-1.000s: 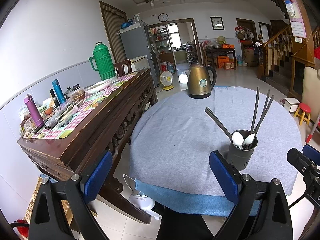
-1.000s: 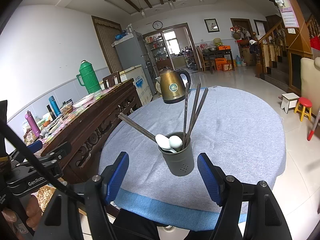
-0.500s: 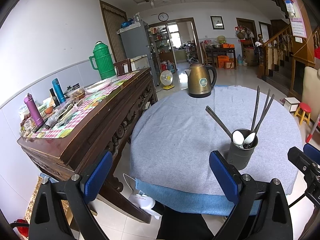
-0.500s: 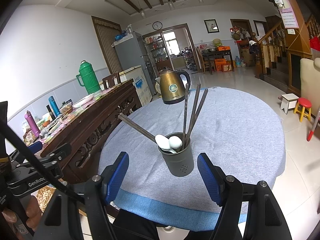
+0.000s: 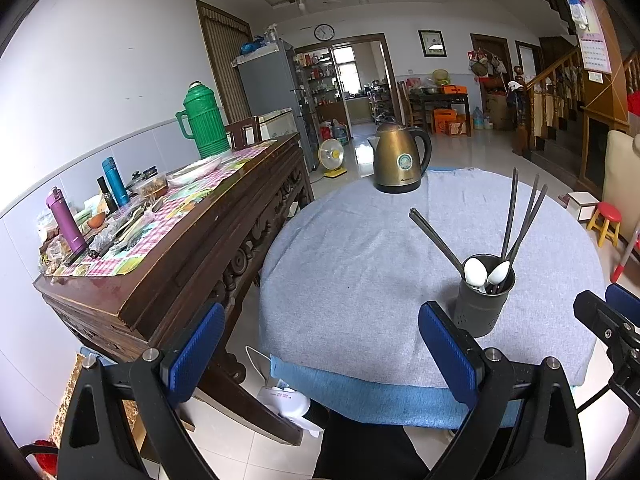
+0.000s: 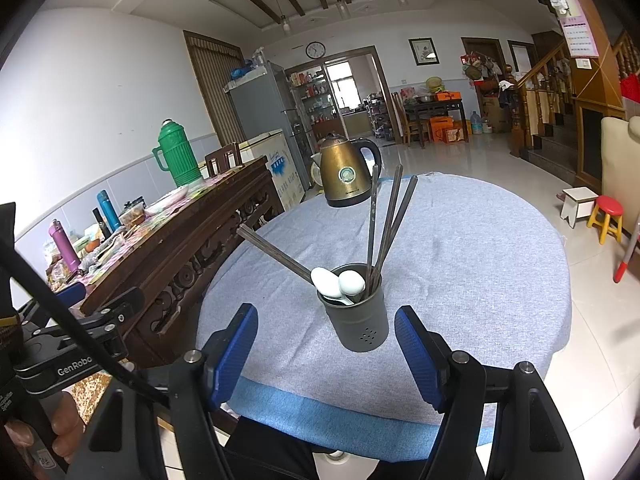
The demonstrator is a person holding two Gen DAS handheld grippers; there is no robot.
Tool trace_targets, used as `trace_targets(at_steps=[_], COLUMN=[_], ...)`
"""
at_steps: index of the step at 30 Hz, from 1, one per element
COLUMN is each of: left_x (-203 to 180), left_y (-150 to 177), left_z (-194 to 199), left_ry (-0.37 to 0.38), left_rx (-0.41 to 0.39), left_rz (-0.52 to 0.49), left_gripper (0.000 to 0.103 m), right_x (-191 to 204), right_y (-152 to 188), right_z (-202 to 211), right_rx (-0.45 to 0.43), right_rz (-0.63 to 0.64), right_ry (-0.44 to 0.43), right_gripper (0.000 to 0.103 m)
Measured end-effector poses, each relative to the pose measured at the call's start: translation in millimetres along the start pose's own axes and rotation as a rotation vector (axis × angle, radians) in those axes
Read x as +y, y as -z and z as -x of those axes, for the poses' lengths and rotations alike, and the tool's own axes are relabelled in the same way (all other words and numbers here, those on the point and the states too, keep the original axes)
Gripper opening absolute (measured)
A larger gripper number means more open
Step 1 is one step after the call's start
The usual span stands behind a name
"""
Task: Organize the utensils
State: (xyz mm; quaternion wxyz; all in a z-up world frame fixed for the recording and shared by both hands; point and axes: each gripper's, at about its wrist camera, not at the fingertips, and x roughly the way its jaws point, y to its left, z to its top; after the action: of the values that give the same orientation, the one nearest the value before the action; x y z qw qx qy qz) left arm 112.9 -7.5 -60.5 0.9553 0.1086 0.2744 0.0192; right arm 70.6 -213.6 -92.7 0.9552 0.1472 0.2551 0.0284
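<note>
Utensils, chopsticks point(image 6: 384, 220) and white spoons point(image 6: 338, 282), all stood in the grey holder point(image 6: 356, 320) near the table's point(image 6: 480, 280) front edge, so it looked basically done, both grippers point(image 6: 326, 354) point(image 5: 320, 352) wide open, empty.

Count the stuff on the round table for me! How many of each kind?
Dark chopsticks standing in the holder: 5, as far as I can tell
White spoons in the holder: 2
Grey utensil holder: 1
Gold kettle: 1
Total: 9
</note>
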Motion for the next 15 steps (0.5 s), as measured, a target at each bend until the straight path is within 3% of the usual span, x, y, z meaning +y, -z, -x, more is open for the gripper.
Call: trace_targets(at_steps=[15], left_x=[-0.9], left_y=[1.8], left_z=[-1.8], left_ry=[0.002], left_rx=[0.003], left_rz=[-0.004], left_gripper=[0.097], right_x=[0.5], right_y=[1.3], right_z=[-0.6], right_rx=[0.002], right_rz=[0.002], right_ry=[0.000], right_gripper=[0.074])
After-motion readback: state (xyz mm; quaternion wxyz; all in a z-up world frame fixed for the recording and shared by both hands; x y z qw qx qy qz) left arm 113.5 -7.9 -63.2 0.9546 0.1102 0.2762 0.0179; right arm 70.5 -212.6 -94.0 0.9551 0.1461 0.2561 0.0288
